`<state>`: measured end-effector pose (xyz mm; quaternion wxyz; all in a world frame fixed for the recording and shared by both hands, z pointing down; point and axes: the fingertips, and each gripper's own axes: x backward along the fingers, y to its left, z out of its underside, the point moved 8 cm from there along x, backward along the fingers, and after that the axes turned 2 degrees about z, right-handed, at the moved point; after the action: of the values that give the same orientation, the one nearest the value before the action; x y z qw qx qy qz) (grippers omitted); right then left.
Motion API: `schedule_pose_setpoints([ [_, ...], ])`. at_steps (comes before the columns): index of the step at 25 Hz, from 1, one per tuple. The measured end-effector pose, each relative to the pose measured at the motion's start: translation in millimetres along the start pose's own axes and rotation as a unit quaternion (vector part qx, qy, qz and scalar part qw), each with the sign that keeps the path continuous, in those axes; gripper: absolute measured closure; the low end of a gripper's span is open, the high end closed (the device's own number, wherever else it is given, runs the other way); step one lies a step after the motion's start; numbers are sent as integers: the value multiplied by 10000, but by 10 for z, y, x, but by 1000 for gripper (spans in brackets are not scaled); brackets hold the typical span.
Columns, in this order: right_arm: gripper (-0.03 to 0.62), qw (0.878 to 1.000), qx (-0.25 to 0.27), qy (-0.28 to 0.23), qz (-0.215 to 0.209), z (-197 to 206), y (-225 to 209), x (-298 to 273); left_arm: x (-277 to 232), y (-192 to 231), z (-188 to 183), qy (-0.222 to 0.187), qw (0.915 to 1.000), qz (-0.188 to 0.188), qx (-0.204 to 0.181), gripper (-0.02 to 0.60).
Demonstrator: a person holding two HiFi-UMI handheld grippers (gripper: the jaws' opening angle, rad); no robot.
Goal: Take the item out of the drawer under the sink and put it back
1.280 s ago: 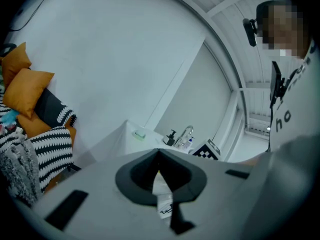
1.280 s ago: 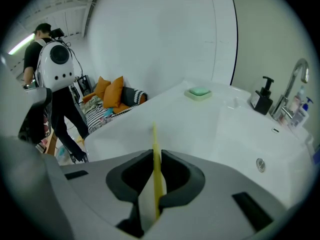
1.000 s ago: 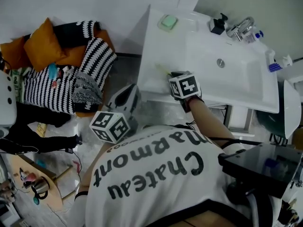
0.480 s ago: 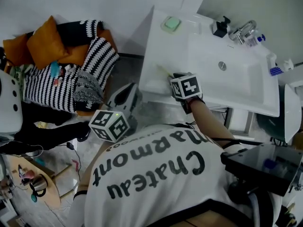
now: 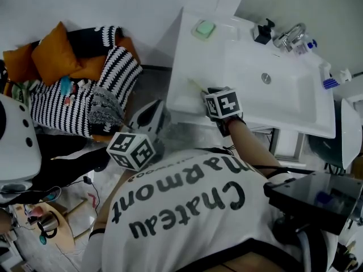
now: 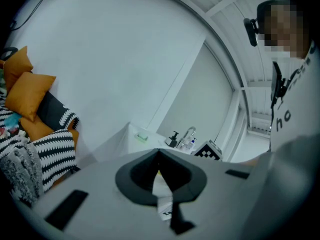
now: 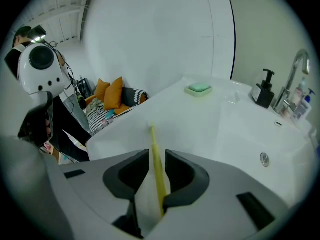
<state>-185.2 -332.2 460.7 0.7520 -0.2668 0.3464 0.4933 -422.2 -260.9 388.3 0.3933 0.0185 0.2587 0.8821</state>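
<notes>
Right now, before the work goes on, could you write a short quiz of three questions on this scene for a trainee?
1. True or false: the green soap bar lies inside the sink basin.
2. The thin stick between the right gripper's fingers is: A) red B) yellow C) black.
3. Fill in: the black pump bottle stands beside the ____.
Key: 1 false, it sits on the counter. 2 B; the fingers have just been opening and do not press it. 3 faucet.

Green soap (image 5: 203, 28), black pump bottle (image 5: 262, 32) beside tap (image 5: 288, 35), orange cushions (image 5: 54, 52), striped cushions (image 5: 116, 67)
</notes>
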Motion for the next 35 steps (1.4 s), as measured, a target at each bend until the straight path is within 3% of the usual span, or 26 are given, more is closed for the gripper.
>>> schedule_pose_setpoints([
  [11,487,10000,-10,6,43,-7,-10,-9,-12,8,-20,-5,10000,13,-15,574],
  [26,485,9991,-107,-389,-112,-42,-20,99,26,-28,3,25,10000,20,-44,574],
  [35,546,9962,20,-853,-161,-87,18,242,48,-98,38,57,10000,23,-66,573],
])
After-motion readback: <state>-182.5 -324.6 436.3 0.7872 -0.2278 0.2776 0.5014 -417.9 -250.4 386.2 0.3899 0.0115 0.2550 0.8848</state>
